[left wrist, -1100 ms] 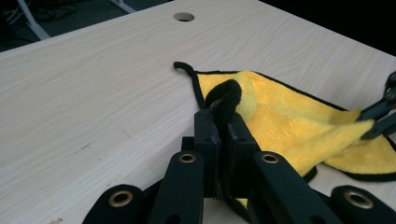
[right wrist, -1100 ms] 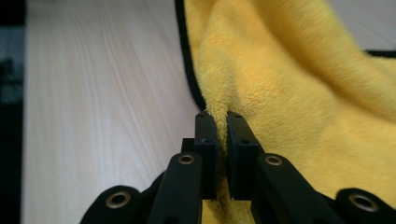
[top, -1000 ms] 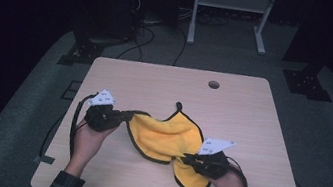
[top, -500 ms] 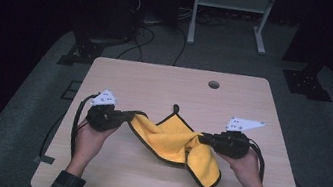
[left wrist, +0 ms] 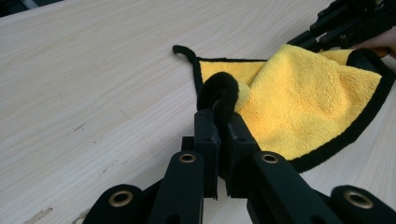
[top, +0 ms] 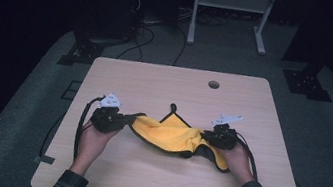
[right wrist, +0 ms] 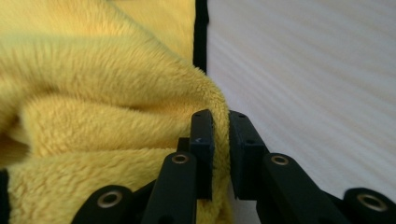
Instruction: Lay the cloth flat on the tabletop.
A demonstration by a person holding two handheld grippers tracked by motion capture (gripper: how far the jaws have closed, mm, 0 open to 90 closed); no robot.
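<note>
While my left gripper (left wrist: 223,133) stays clamped on the black hem | yellow microfibre cloth (top: 170,135) bunched at lower centre of table (top: 156,84) | right gripper (right wrist: 221,140), jaws just easing apart, still pinches a fold | step: folding | next: release cleanly, regrip.

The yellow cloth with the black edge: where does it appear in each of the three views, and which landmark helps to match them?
High view: the yellow cloth lies low in the middle, stretched between both grippers.
Left gripper view: right half, its black edge pinched by the left gripper.
Right gripper view: left and centre, a fold between the right gripper jaws.
Shared landmark: the light wooden table.
</note>
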